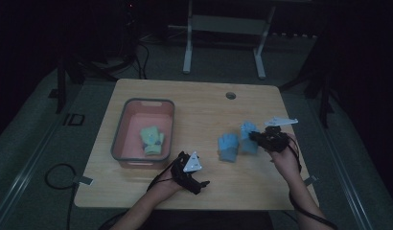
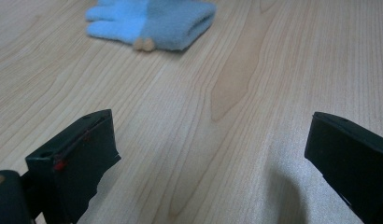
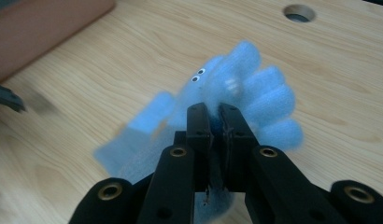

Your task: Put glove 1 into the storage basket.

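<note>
Two light blue gloves are at the table's middle right. One blue glove (image 1: 228,147) (image 2: 152,23) lies flat on the wood. The other blue glove (image 1: 247,132) (image 3: 259,93), with small googly eyes, hangs lifted off the table, and my right gripper (image 1: 257,137) (image 3: 216,112) is shut on its cloth. My left gripper (image 1: 198,171) (image 2: 210,126) rests low near the front edge, left of the lying glove. Its jaws stand wide open with only bare wood between them.
A pink basin with a grey rim (image 1: 143,102) (image 3: 40,28) stands at the table's left and holds a green-yellow pair of gloves (image 1: 152,140). A round cable hole (image 1: 230,95) (image 3: 299,12) sits near the far edge. Dark floor and a white frame lie beyond.
</note>
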Demonstrator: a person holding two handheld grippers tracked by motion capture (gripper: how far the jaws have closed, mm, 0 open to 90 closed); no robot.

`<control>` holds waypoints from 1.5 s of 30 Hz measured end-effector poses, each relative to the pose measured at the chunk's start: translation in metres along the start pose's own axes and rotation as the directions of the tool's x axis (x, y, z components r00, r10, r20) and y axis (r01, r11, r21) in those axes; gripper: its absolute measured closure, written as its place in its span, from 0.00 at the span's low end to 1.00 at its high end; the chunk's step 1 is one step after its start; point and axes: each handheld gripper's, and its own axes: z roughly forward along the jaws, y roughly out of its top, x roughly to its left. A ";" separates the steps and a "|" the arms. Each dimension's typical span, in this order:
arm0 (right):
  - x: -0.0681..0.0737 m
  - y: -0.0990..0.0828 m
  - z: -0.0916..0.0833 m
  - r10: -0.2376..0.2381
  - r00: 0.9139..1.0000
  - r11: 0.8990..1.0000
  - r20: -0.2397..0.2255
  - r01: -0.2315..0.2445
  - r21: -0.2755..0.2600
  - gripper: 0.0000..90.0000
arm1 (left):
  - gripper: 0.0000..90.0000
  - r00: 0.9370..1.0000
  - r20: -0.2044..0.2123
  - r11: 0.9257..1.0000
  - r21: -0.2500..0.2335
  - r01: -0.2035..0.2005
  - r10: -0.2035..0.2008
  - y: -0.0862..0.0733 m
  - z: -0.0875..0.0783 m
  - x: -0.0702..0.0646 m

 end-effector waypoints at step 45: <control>0.028 -0.014 0.057 -0.022 0.995 0.993 -0.093 0.032 0.117 0.50 | 0.03 1.000 0.001 1.000 -0.009 -0.009 0.009 0.010 0.001 -0.007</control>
